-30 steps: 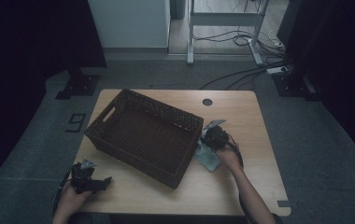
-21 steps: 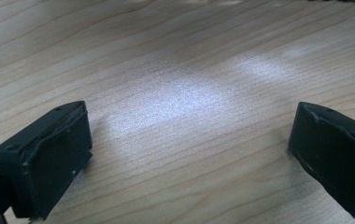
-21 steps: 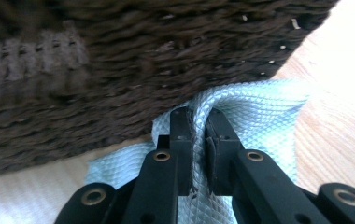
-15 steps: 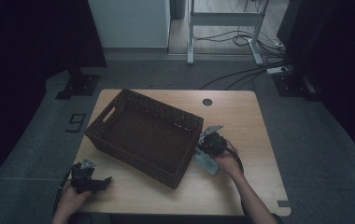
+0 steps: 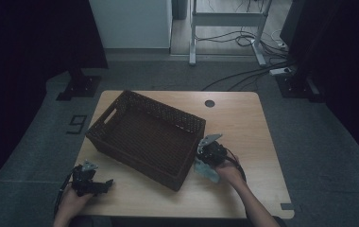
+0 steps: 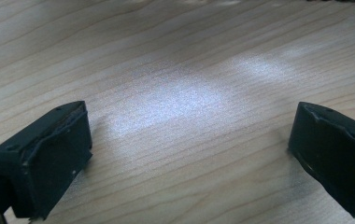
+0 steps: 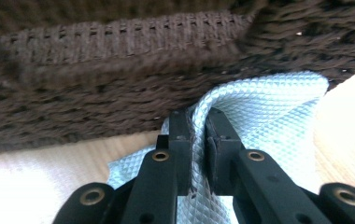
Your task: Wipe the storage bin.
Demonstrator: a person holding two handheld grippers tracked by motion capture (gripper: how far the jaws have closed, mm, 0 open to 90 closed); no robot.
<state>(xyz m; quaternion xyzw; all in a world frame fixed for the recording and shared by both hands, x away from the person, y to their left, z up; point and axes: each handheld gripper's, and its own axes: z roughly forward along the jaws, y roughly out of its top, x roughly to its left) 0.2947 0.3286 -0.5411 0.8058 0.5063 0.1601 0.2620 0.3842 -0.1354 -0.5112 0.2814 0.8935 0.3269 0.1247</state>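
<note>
- On the light wooden table (image 5: 243,123) sits a dark woven basket (image 5: 144,137), set at an angle, with a handle slot in its far-left end wall.
- At the basket's near-right corner, the right gripper (image 5: 205,156) is clamped on a pale blue cloth (image 5: 207,171).
- From the right gripper view, the jaws stand nearly together with a fold of the cloth (image 7: 259,112) pinched between them; the fabric has a fine diamond weave and arches up over the jaw tips.
- Just beyond that fold rises the basket (image 7: 119,60), its woven side wall and rim close in front of the gripper.
- Seen from the high view, the rest of the cloth hangs below the gripper and rests on the table, just beside the basket's wall.
- Near the table's front-left corner, the left gripper (image 5: 103,183) lies low over the wood in the person's left hand (image 5: 71,203), well apart from the basket.
- Its two black jaws stand wide apart in the left gripper view, with bare table (image 6: 185,93) between them and nothing held.
- Past the far edge of the table, a white cabinet (image 5: 130,23) and loose cables (image 5: 243,42) lie on the grey floor.
</note>
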